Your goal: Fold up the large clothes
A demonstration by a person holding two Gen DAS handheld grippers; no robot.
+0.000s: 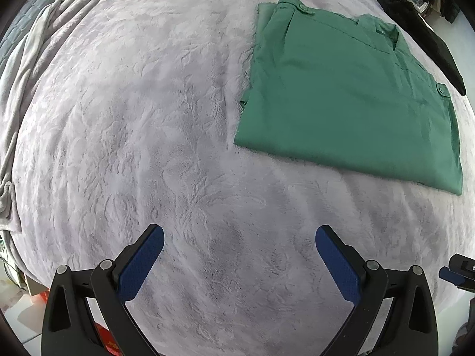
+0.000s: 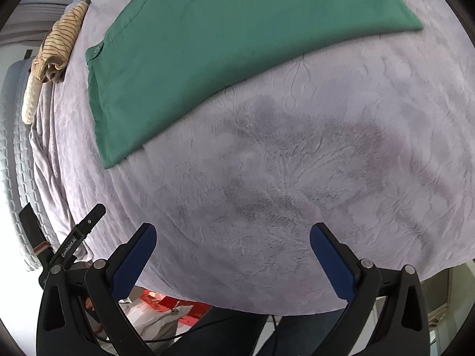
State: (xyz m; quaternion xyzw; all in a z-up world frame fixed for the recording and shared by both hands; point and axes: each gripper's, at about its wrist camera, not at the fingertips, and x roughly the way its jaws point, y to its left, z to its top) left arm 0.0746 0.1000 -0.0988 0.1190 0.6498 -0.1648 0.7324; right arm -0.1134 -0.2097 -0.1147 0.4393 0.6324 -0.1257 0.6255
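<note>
A green button shirt [image 1: 350, 89] lies folded into a flat rectangle on the pale lilac fleece blanket [image 1: 148, 118], at the upper right of the left wrist view. My left gripper [image 1: 240, 237] hovers open over bare blanket, well short of the shirt's near edge, with nothing between its blue pads. In the right wrist view the same green shirt [image 2: 237, 38] fills the top, and my right gripper [image 2: 233, 234] is open above bare blanket near the bed's front edge, holding nothing. The tip of the right gripper [image 1: 454, 273] shows at the left view's right edge.
A striped tan garment [image 2: 59, 44] lies bunched at the far left side of the bed. A dark garment [image 1: 427, 29] sits beyond the shirt at the top right. Crumpled grey bedding [image 1: 26, 68] hangs along the left. Red items and a bag [image 2: 166, 311] lie on the floor below.
</note>
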